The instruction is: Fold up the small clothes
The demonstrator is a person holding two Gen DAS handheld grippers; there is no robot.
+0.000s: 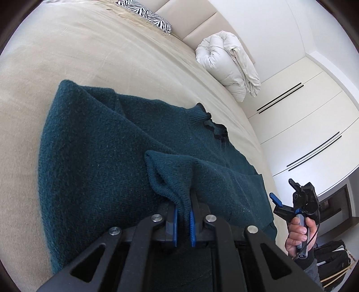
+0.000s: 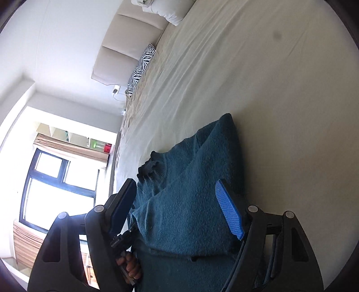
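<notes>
- The left gripper (image 1: 183, 221) is nearly closed, and the ribbed sleeve cuff (image 1: 167, 179) of the teal sweater (image 1: 94, 157) is pinched between its blue pads (image 1: 192, 226).
- The right gripper (image 2: 179, 209) is held wide and empty, just above the sweater; in the left wrist view it is seen off the bed's right edge, gripped by a hand (image 1: 298, 233).
- The sweater is spread on the beige bed sheet (image 1: 67, 56), near edge, collar (image 1: 213, 125) to the right.
- The sleeve is judged to be mid-fold: the cuff should be laid flat across the body, tension kept even, and released only once smoothed.
- No containers are seen; a rolled duvet (image 1: 226, 65) and a zebra pillow (image 1: 145, 13) lie far off by the headboard.
</notes>
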